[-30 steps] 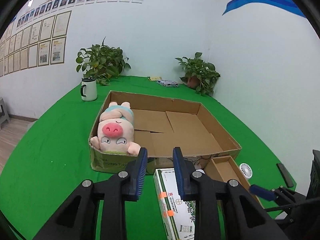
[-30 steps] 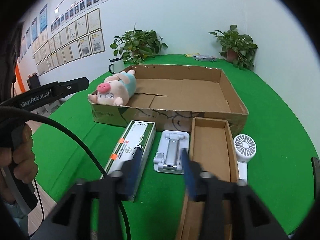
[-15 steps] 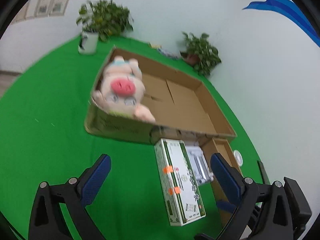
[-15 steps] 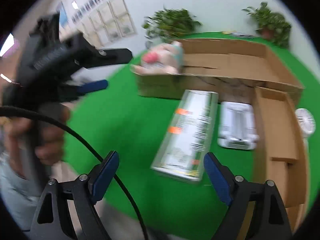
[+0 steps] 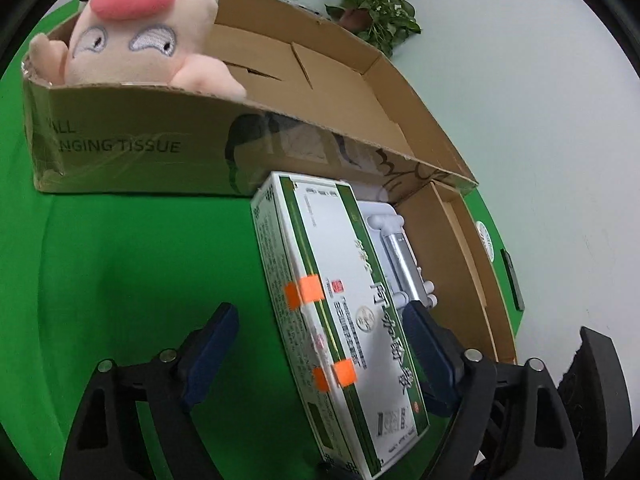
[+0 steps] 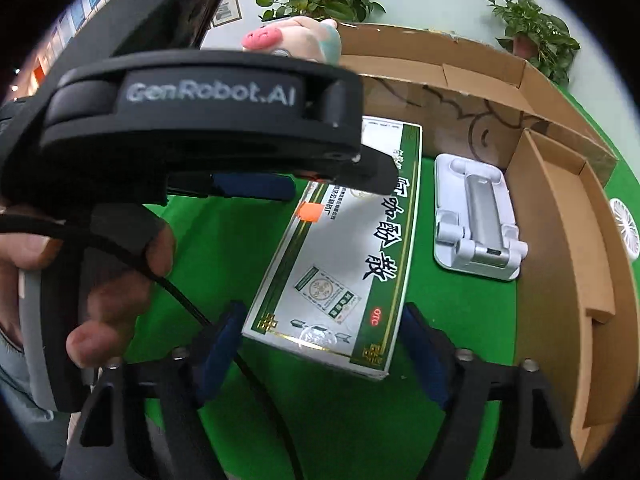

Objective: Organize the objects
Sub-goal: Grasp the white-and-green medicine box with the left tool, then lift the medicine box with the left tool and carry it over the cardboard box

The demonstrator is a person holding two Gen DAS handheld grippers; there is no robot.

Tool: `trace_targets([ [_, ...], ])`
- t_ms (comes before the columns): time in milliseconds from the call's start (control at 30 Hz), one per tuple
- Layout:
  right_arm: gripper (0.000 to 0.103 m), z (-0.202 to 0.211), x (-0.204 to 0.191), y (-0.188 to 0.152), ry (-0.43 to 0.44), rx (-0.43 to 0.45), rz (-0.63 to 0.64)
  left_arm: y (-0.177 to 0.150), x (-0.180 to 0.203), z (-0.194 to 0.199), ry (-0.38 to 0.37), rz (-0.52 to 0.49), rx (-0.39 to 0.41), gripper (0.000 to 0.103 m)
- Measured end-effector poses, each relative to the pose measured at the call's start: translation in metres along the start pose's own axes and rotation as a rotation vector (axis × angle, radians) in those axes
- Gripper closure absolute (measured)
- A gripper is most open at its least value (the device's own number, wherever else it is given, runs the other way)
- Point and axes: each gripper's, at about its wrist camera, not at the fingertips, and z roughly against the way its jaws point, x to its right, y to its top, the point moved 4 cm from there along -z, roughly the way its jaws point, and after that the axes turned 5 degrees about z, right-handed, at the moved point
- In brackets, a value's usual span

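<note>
A long green and white box (image 5: 344,300) with orange tape tabs lies on the green table, in front of the big carton. My left gripper (image 5: 320,344) straddles its middle from above. Its jaws are closing, with a gap still showing beside the left pad. My right gripper (image 6: 320,340) straddles the near end of the box (image 6: 352,248). Its jaws are closing too, and the pads stand close beside the box's sides without visibly pressing. In the right wrist view the left gripper's black body fills the upper left, held by a hand (image 6: 112,280).
A pink pig plush (image 5: 136,28) lies in the big open carton (image 5: 140,140). Right of the long box sit a white stand (image 6: 476,220), a narrow cardboard tray (image 6: 560,240) and a small white fan (image 6: 624,224). A potted plant (image 5: 372,8) stands behind, by the wall.
Both grippers came down and tilted toward the long box, which now lies between their jaws. The left jaws went from nearly shut to wide, then narrowed a little.
</note>
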Motion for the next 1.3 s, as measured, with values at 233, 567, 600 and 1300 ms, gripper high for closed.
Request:
trace_targets([
  [233, 0.032, 0.026, 0.001, -0.027, 0.051, -0.006, 0.025, -0.048, 0.022, 0.007, -0.065, -0.011, -0.1, 0.03],
  [567, 0.031, 0.034, -0.002, -0.041, 0.029, -0.024, 0.025, -0.066, 0.021, 0.017, -0.127, 0.102, -0.095, 0.036],
  [600, 0.031, 0.035, -0.001, -0.041, 0.035, -0.025, 0.019, -0.069, 0.023, 0.015, -0.119, 0.098, -0.094, 0.036],
  [1300, 0.039, 0.094, 0.004, -0.027, 0.142, 0.155, -0.045, -0.049, 0.07, 0.055, -0.106, -0.02, 0.053, 0.06],
])
